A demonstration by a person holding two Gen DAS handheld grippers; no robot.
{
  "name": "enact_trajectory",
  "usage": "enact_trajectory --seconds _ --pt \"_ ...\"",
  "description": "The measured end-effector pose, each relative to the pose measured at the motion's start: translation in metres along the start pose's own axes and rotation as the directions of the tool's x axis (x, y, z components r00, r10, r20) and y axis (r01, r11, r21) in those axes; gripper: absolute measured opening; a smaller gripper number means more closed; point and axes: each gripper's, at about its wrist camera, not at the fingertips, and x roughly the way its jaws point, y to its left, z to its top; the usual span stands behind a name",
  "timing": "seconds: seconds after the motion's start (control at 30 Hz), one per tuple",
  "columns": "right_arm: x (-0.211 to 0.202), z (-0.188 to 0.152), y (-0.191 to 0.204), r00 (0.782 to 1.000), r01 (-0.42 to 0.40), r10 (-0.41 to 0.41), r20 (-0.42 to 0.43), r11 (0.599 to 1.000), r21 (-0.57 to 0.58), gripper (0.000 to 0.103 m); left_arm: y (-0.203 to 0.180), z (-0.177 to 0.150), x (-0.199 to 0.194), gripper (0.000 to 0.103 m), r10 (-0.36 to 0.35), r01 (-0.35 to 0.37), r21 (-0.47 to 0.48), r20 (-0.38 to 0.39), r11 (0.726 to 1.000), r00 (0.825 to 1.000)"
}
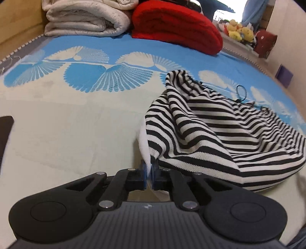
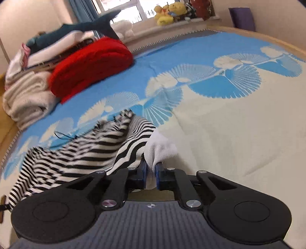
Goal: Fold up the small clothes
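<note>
A small black-and-white striped garment (image 1: 220,130) with a white lining lies bunched on the bed, with a thin black drawstring at its far edge. My left gripper (image 1: 149,168) is shut on a white corner of its near left edge. In the right wrist view the striped garment (image 2: 86,151) spreads to the left, and my right gripper (image 2: 151,168) is shut on a white fold of its near right edge. Both held edges are raised slightly off the cover.
The bed cover (image 1: 76,124) is cream with blue fan patterns. A folded red blanket (image 1: 176,26) and a folded cream blanket (image 1: 86,19) lie at the far side. A plush shark (image 2: 76,28) and yellow plush toys (image 2: 170,11) sit by the window.
</note>
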Motion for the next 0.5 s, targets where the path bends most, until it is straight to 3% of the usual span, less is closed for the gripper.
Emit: enact_trajectory --seconds 0.07,0.2,0.23,0.27,0.3,0.37,0.43,0.5 --pt "0.006 0.001 -0.006 0.998 0.061 -0.06 -0.034 0.998 0.012 0.007 0.001 0.001 -0.002 0.006 0.017 -0.017 0.003 0.019 1.0 1.0" --pt "0.009 0.002 -0.005 0.989 0.15 -0.15 -0.013 0.988 -0.046 0.003 0.003 0.002 0.003 0.006 0.044 -0.045 0.007 0.017 0.999 0.999" --pt "0.011 0.002 -0.006 0.976 0.218 -0.218 0.013 0.973 -0.069 0.0 -0.001 0.001 0.003 0.006 0.091 -0.093 0.037 0.033 0.995 0.995" --pt "0.013 0.003 -0.006 0.937 0.348 -0.34 0.076 0.928 -0.135 0.0 -0.005 0.0 0.003 0.005 0.142 -0.145 0.074 0.053 0.987 0.988" --pt "0.012 0.008 -0.013 0.904 0.425 -0.411 0.12 0.894 -0.139 0.0 -0.005 -0.001 0.002 0.005 0.16 -0.164 0.079 0.06 0.983 0.985" --pt "0.0 0.023 -0.042 0.958 0.271 -0.272 0.086 0.962 0.032 0.0 0.001 -0.001 -0.003 0.006 0.11 -0.113 0.059 0.058 0.992 0.992" --pt "-0.011 0.022 -0.055 0.985 0.131 -0.143 0.092 0.984 0.124 0.002 0.009 -0.002 -0.008 0.014 0.048 -0.048 0.005 0.06 0.999 0.997" --pt "-0.013 0.017 -0.049 0.995 0.047 -0.057 0.087 0.993 0.104 0.01 0.013 -0.004 -0.011 0.053 0.017 -0.015 -0.037 0.053 0.999 0.998"
